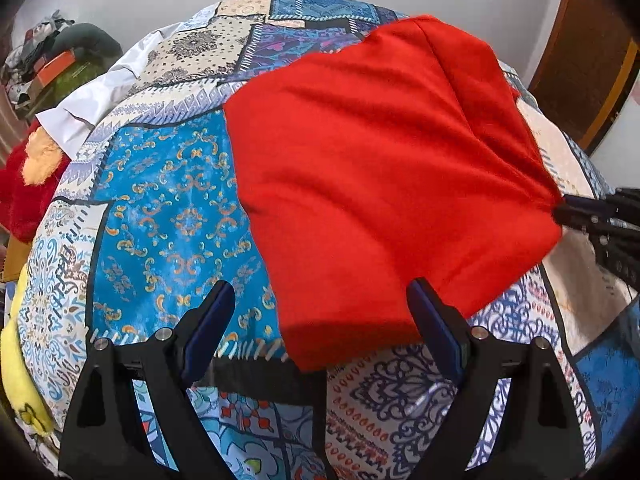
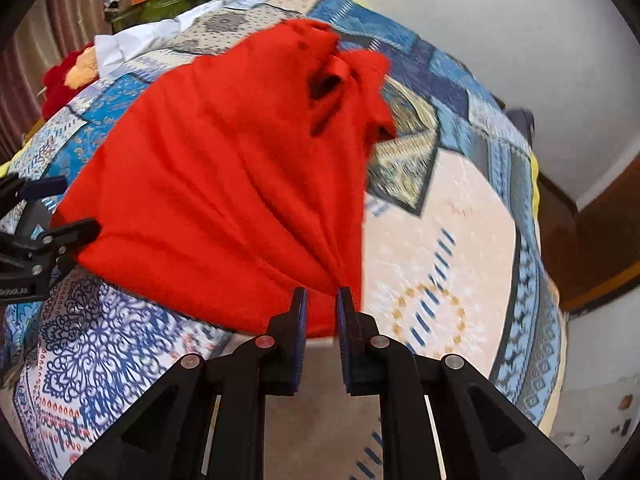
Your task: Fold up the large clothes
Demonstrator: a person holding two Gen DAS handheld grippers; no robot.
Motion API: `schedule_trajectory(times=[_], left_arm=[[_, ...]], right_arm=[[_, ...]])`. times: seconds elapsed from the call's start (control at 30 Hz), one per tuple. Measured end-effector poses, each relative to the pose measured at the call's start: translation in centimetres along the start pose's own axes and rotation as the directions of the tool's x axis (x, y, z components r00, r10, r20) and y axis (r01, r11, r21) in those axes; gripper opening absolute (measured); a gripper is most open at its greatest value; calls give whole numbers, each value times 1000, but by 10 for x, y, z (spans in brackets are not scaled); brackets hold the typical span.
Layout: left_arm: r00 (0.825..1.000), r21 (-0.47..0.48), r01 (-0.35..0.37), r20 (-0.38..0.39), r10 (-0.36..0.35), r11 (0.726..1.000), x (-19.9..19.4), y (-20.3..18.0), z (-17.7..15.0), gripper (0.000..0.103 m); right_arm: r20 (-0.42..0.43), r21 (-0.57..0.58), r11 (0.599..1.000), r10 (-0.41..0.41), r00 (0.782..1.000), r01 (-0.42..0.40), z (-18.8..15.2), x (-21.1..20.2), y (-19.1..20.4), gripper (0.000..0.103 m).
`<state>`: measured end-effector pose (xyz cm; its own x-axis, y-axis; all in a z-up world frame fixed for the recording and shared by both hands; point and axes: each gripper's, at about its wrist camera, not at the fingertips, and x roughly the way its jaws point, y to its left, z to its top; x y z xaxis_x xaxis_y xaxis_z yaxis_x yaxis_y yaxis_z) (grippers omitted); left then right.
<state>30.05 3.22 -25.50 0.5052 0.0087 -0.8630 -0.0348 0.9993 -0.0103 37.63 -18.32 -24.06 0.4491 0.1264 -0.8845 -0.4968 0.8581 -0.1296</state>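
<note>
A large red garment lies spread over a patterned bed cover. My left gripper is open, its jaws wide apart over the garment's near left corner, holding nothing. My right gripper is shut on the garment's near right corner, and the cloth fans out from the pinch in tight folds. The right gripper also shows at the right edge of the left wrist view, and the left gripper at the left edge of the right wrist view. The garment's far end is bunched.
A white cloth and a red and orange plush item lie at the bed's far left. A cluttered pile stands beyond. A yellow item lies at the left edge. A wooden door stands at the right.
</note>
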Motion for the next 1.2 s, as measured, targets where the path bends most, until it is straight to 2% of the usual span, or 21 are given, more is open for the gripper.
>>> schedule_trajectory(times=[0.13, 0.17, 0.27, 0.4, 0.53, 0.6, 0.7, 0.83, 0.9, 1.0, 1.03, 1.13, 1.2], left_arm=[[1000, 38, 11, -22, -10, 999, -3, -1, -8, 89], [999, 51, 22, -31, -20, 998, -6, 0, -10, 88], [999, 68, 8, -32, -5, 998, -17, 8, -9, 87], [999, 14, -11, 37, 11, 1000, -40, 31, 7, 87], [993, -57, -68, 90, 73, 996, -45, 61, 40, 87], [992, -72, -86, 87, 92, 994, -37, 71, 54, 87], [995, -83, -80, 53, 84, 993, -12, 82, 76, 87], [999, -109, -40, 0, 40, 993, 24, 85, 90, 87], [998, -77, -43, -40, 40, 996, 46, 75, 92, 87], [997, -17, -39, -62, 38, 999, 67, 57, 82, 88], [998, 2, -41, -51, 41, 999, 69, 50, 77, 88], [998, 30, -65, 2, 65, 997, 64, 42, 66, 88], [999, -4, -29, -14, 29, 1000, 63, 46, 60, 88]], right_arm=[[-79, 43, 995, -88, 993, 92, -14, 7, -25, 10], [-93, 66, 994, -85, 992, 91, -18, 6, -37, 10], [-87, 131, 991, -31, 996, 42, -20, -7, -61, 10], [6, 181, 982, 48, 999, -48, 0, -41, -78, 10], [118, 119, 983, 129, 985, -143, 41, -67, -56, 10], [150, 79, 982, 159, 976, -172, 64, -70, -38, 10], [167, 24, 978, 199, 966, -206, 103, -63, 0, 10], [156, -74, 989, 135, 979, -124, 149, -31, 37, 10], [105, -102, 990, 105, 989, -94, 164, -3, 47, 10], [0, -161, 987, -2, 1000, 2, 168, 50, 49, 10], [-1, -192, 981, -11, 1000, 11, 166, 62, 47, 10], [49, -200, 980, 5, 999, 5, 155, 57, 38, 10], [80, -239, 970, -33, 996, 51, 147, 54, 38, 10]])
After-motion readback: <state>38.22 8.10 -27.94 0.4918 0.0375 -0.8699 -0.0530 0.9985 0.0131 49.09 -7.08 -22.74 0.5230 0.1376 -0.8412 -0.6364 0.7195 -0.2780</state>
